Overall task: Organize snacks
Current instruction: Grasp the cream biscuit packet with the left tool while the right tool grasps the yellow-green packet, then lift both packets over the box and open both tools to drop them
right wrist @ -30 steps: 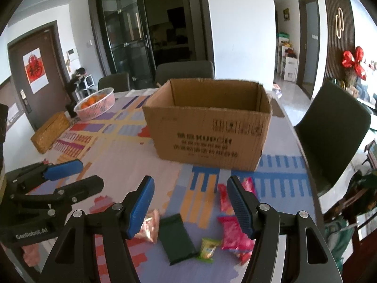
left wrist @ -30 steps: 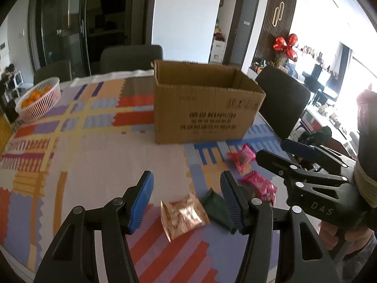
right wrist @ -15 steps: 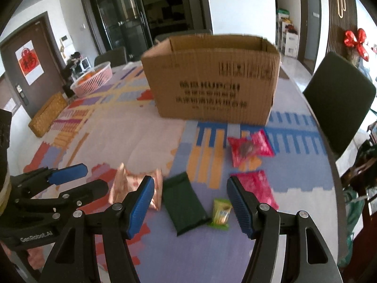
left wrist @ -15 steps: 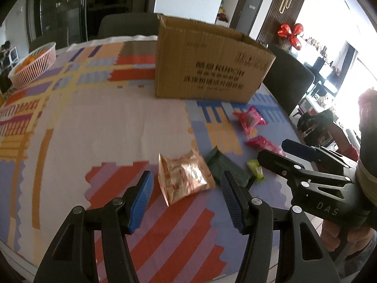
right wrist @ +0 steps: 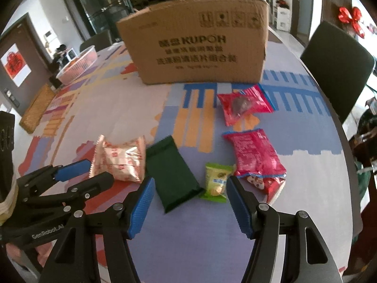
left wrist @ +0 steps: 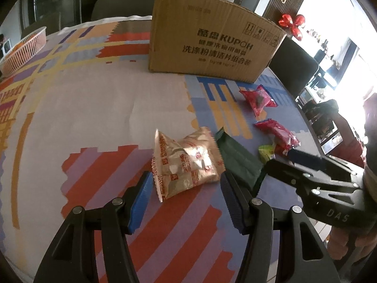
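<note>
On the patterned tablecloth (left wrist: 99, 108) before the cardboard box (left wrist: 207, 44), we are holding our left gripper (left wrist: 186, 198) wide open around the foil snack packet (left wrist: 186, 162), our right gripper (right wrist: 189, 202) gaping over the dark green packet (right wrist: 172, 169).

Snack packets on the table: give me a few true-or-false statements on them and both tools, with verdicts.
1. The left tool is open around the silver packet. True.
2. The right tool is shut on the dark green packet. False: it is open, holding nothing.
3. Two red packets lie on the table. True.
4. The box lies on its side. False: it stands upright.
5. The small green packet is inside the box. False: it lies on the table.
</note>
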Motion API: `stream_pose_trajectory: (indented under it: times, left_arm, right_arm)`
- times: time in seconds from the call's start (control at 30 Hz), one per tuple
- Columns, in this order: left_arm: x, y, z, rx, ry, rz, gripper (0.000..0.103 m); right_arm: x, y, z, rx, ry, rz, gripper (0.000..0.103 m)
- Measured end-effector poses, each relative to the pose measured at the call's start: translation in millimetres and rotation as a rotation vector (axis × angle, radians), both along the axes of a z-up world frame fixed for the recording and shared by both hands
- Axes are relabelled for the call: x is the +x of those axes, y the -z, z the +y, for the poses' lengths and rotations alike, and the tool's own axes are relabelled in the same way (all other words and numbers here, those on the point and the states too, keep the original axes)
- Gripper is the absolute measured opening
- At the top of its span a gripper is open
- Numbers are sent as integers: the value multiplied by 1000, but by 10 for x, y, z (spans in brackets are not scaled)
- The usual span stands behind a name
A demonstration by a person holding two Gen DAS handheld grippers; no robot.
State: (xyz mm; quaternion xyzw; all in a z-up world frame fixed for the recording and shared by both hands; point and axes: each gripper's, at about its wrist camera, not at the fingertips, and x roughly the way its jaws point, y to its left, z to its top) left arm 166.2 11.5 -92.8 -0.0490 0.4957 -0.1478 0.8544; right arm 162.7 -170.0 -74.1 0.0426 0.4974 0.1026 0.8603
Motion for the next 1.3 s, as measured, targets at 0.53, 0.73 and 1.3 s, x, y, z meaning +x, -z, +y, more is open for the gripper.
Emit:
stream_pose_trajectory:
  times: [0.53, 0.73, 1.3]
  left_arm:
    - [254, 202, -50, 27, 9, 25, 66]
    - [297, 234, -89, 29, 10, 18, 58]
    - [95, 0, -162, 22, 27, -46, 39]
  right_arm:
    - [120, 239, -76, -6, 37, 59, 44]
    - [146, 284, -87, 1, 38, 63, 38]
    - [163, 316, -192, 43, 43, 54, 21]
